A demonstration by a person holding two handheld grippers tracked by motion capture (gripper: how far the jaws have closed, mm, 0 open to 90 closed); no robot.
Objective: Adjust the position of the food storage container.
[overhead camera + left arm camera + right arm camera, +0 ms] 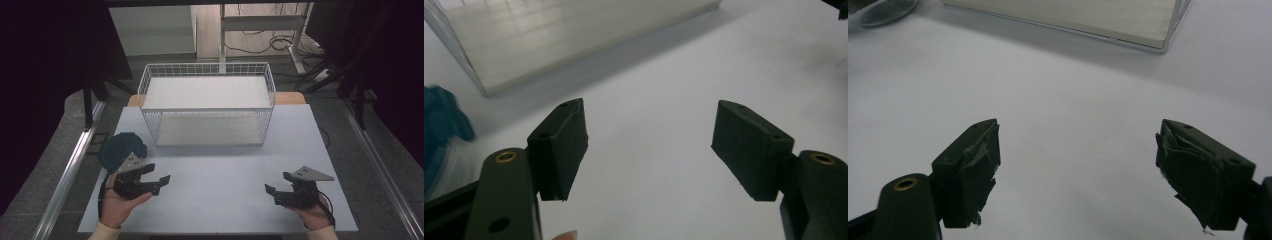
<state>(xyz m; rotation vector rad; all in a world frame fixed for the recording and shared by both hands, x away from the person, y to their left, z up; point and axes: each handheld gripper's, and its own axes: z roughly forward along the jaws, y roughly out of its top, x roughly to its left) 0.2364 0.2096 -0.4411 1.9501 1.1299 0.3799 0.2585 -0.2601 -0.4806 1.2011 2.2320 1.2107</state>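
The white table (225, 200) carries everything. The biggest thing on it is the white wire basket (207, 107), which stands at the middle of the far edge with its long axis along that edge; a pale board lies in it as a shelf, and nothing else shows inside.

Next in size is the dark blue round thing (121, 149), perhaps a folded cloth or a cap; the pictures do not tell which. It lies at the left edge of the table, just beside the near left corner of the basket, and partly hangs over the edge.

The left gripper (159, 178) is near the front left corner, with the blue thing just behind it, toward the far side and a little to the left. Its jaws point to the right, away from the blue thing, so the hand probably must turn back before it can take it. The jaws stand wide apart and nothing is between the pads (565, 145).

The right gripper (277, 189) is near the front right corner, well apart from the blue thing, so the left hand is the nearer one. Its jaws also stand apart, holding nothing, with bare table between them.
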